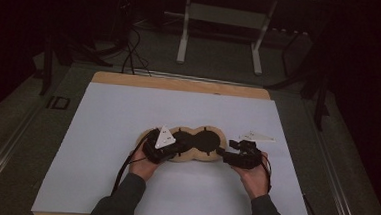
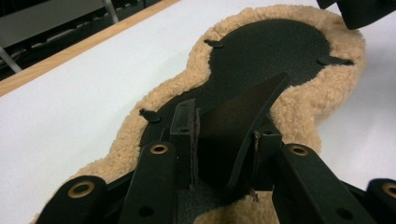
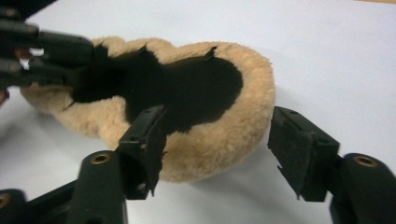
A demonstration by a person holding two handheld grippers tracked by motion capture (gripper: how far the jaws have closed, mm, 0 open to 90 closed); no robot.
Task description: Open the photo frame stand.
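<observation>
1. A white sheet [image 1: 127, 133] covered the wooden table [image 1: 180, 84], smooth and flat; beyond it, a pale metal frame [image 1: 224, 19] stood on the dark floor.
2. The left gripper [image 1: 168, 148] gripped a stiff black flap [image 2: 243, 121] lifted from the pad, jaws narrow and clamped on it.
3. The fleece pad [image 1: 189, 143] lay near the sheet's middle, between both grippers: a lobed, peanut-like outline, tan curly wool rim, matte black insert [image 2: 275, 51] with small tabs.
4. The right gripper [image 1: 225, 154] stood wide apart at the pad's rounded end; its left jaw overlapped the woolly rim, its right jaw stood clear of it, neither pressing.
</observation>
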